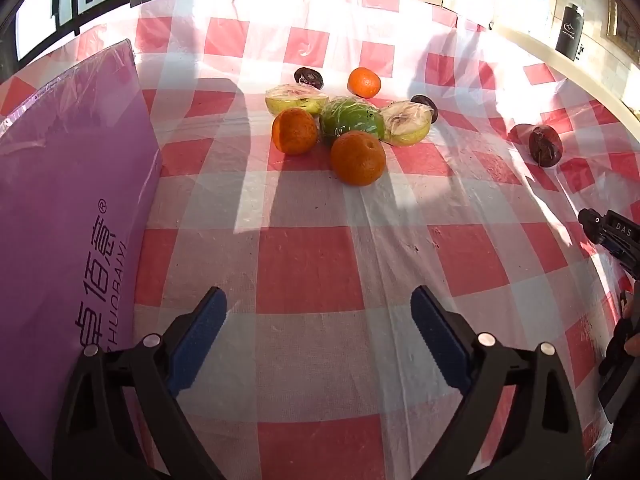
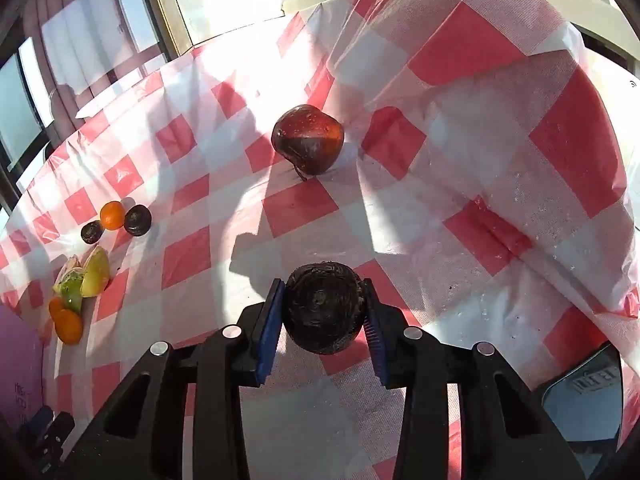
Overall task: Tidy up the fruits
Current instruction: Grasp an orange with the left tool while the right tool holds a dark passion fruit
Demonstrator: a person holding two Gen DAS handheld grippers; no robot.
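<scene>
My right gripper (image 2: 323, 292) is shut on a dark wrinkled passion fruit (image 2: 323, 312), held just above the checked tablecloth (image 2: 460, 240). Another dark red passion fruit (image 2: 308, 140) lies ahead of it; it also shows in the left wrist view (image 1: 545, 145). My left gripper (image 1: 318, 300) is open and empty over the cloth, well short of a fruit cluster: three oranges (image 1: 357, 157), a wrapped green fruit (image 1: 351, 119), two wrapped pale halves (image 1: 406, 123) and two dark passion fruits (image 1: 308, 77). The cluster sits far left in the right wrist view (image 2: 86, 272).
A purple package (image 1: 68, 208) with printed characters lies on the table at the left. A black bottle (image 1: 570, 32) stands on a ledge at the back right. The cloth rises in a fold (image 2: 520, 80) at the right. The right gripper's body (image 1: 612, 236) shows at the right edge.
</scene>
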